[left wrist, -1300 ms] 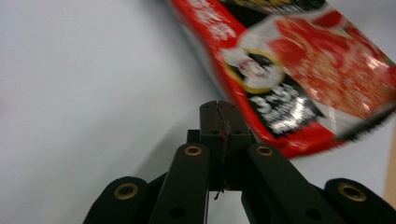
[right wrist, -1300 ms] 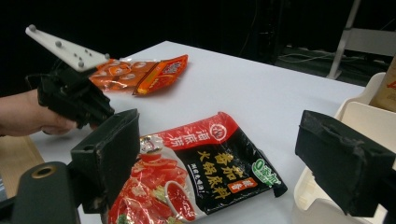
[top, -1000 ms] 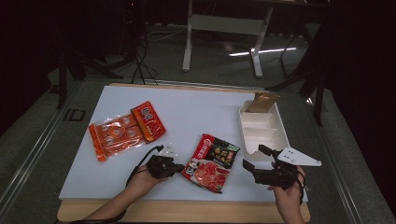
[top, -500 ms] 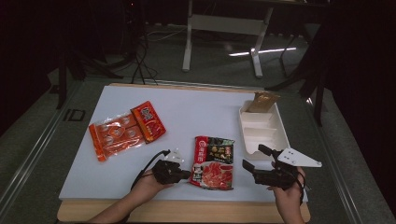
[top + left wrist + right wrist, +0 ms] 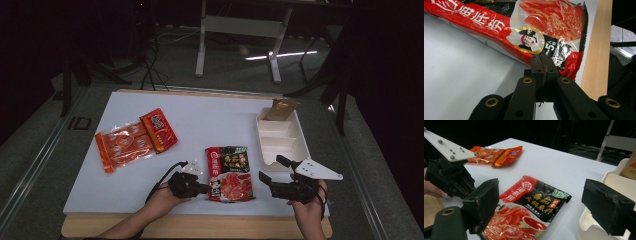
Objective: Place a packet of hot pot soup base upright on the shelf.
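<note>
We see a glossy orange packet [image 5: 135, 141] lying flat near the worktop's [image 5: 210, 120] left edge. The left gripper [image 5: 206, 188] has its fingers [image 5: 536, 66] clamped on the crinkled lower-left corner of the flat red-and-black foil pouch [image 5: 230, 172], which lies at the front edge. The right gripper [image 5: 270, 170] hovers beside the pouch, padded fingers [image 5: 484, 200] wide apart. A rigid white compartmented tray [image 5: 280, 142] sits by the right edge.

A red-and-black printed packet [image 5: 229, 173], an orange packet [image 5: 135, 139], a white tray [image 5: 281, 140], black tongs [image 5: 543, 65].
</note>
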A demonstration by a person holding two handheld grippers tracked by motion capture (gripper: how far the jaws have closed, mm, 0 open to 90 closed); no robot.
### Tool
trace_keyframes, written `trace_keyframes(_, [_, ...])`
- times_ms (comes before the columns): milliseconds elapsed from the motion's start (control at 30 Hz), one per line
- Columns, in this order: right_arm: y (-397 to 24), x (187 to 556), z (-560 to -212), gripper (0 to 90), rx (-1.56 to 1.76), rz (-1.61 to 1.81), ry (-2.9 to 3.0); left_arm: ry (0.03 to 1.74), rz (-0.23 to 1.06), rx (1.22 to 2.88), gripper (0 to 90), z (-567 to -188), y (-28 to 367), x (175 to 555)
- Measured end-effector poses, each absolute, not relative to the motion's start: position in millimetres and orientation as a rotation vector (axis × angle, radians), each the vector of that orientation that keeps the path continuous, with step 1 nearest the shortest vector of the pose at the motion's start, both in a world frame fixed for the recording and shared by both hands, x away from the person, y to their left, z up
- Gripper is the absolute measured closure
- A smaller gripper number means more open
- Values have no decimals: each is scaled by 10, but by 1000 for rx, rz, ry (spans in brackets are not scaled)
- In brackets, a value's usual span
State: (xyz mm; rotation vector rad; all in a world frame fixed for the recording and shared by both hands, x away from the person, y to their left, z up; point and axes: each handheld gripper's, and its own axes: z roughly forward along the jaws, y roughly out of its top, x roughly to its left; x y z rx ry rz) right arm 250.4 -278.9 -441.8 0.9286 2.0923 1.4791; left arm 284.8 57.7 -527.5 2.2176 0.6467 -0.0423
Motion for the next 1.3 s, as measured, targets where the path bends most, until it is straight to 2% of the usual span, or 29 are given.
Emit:
trace_keyframes(200, [-2805, 2475, -4389, 144, 922, 1471, 2062, 665, -27, 2218, 704, -5228, 597, 2906])
trace_keyframes(367, [-2814, 2466, -4388, 142, 926, 1471, 2054, 751, 18, 2176, 599, -5170, 658, 3001])
trace_keyframes(767, [-2795, 2469, -4405, 136, 914, 1460, 2066, 849, 75, 2077, 592, -4936, 762, 3320])
trace_keyframes(1300, [-2782, 2473, -4426, 126, 907, 1449, 2072, 945, 99, 2074, 508, -5020, 619, 3735])
